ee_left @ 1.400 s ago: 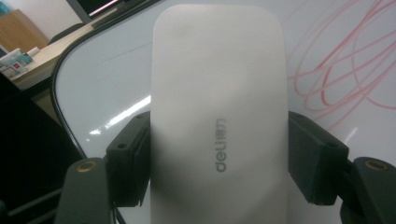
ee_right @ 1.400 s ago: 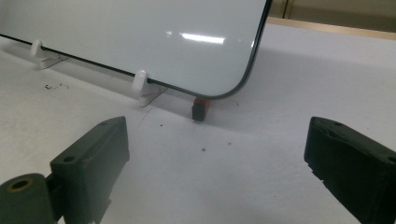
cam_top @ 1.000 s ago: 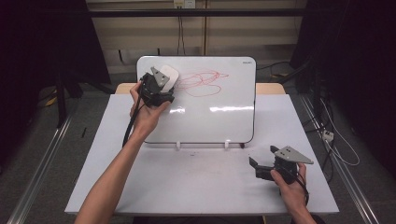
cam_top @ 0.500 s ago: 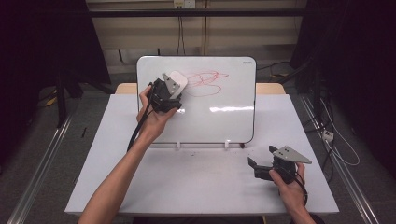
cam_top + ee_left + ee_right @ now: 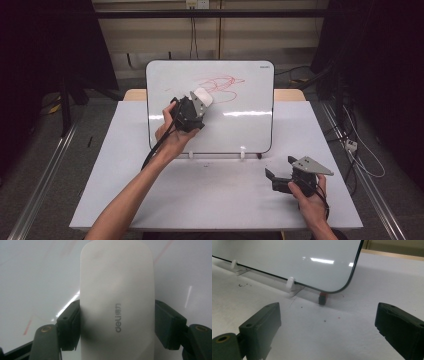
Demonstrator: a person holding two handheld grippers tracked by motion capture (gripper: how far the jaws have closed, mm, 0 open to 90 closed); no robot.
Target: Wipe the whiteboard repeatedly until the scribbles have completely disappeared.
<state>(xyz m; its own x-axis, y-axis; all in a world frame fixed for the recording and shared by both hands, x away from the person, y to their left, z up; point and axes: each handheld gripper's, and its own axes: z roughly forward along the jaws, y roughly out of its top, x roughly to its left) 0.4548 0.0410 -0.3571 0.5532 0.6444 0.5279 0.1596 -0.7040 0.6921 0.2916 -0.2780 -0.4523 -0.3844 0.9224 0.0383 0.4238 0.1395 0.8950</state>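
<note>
A whiteboard (image 5: 240, 125) stands propped upright on white clips at the table's middle, with red scribbles (image 5: 222, 87) across its upper part. My left gripper (image 5: 199, 100) is shut on a white eraser (image 5: 202, 95), held against the board at the left end of the scribbles. In the left gripper view both black jaws clamp the sides of the eraser (image 5: 116, 302), which bears grey lettering. My right gripper (image 5: 279, 176) rests low at the table's front right, open, with nothing between its fingers (image 5: 262, 322). Its view looks at the whiteboard's (image 5: 294, 257) lower corner.
The white table (image 5: 215, 195) has bare room in front of the board. A small red and black marker end (image 5: 322, 298) sticks out under the board's lower corner, beside a white clip (image 5: 291, 285). Cables (image 5: 350, 145) lie on the floor at the right.
My left gripper has carried the eraser rightward and a little down across the board, reaching the red scribbles. The right gripper has stayed put.
</note>
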